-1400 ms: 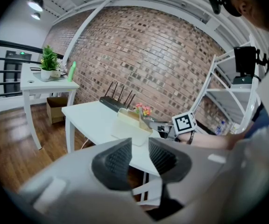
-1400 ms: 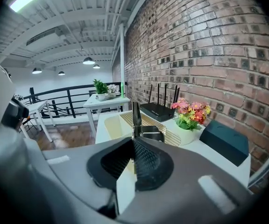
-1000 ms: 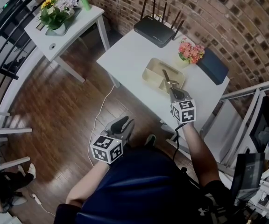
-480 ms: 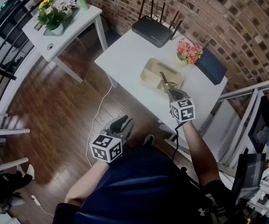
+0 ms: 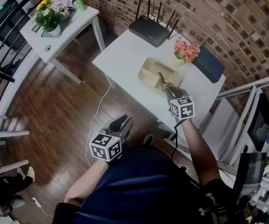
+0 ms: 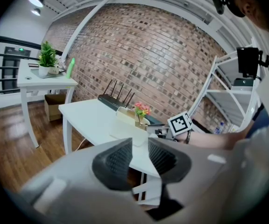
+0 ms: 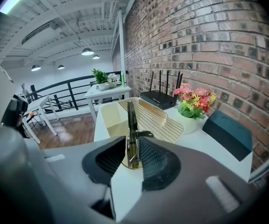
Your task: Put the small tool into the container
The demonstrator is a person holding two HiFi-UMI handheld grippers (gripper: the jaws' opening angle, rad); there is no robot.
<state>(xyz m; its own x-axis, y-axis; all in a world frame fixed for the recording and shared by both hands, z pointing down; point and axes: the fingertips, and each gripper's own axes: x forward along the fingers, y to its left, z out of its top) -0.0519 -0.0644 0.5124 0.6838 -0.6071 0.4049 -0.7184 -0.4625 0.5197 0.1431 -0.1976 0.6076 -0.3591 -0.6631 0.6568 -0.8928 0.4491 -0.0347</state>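
Observation:
The small tool (image 7: pixel 130 120), metal pliers with a spring at the handles, lies nose-first in the cream container (image 7: pixel 107 115) on the white table (image 5: pixel 125 55). My right gripper (image 7: pixel 132 146) is at the container's near rim. Its jaws have just been opening, and the tool's handles stand between them with a gap on the left side, so the gripper is open. In the head view the tool (image 5: pixel 164 81) slants from the right gripper (image 5: pixel 172 91) into the container (image 5: pixel 148 69). My left gripper (image 5: pixel 120 123) hangs open and empty over the floor, short of the table; the left gripper view shows nothing between its jaws (image 6: pixel 138 146).
On the table stand a black router (image 5: pixel 148 28), a pot of pink flowers (image 5: pixel 186 52) and a dark blue box (image 5: pixel 208 64). A second white table (image 5: pixel 60 27) with plants is at far left. White shelving (image 5: pixel 246 125) rises at right. A cable (image 5: pixel 95 125) trails on the wood floor.
The right gripper's jaws have parted around the tool's handles; before they were shut on them. The left gripper has not moved.

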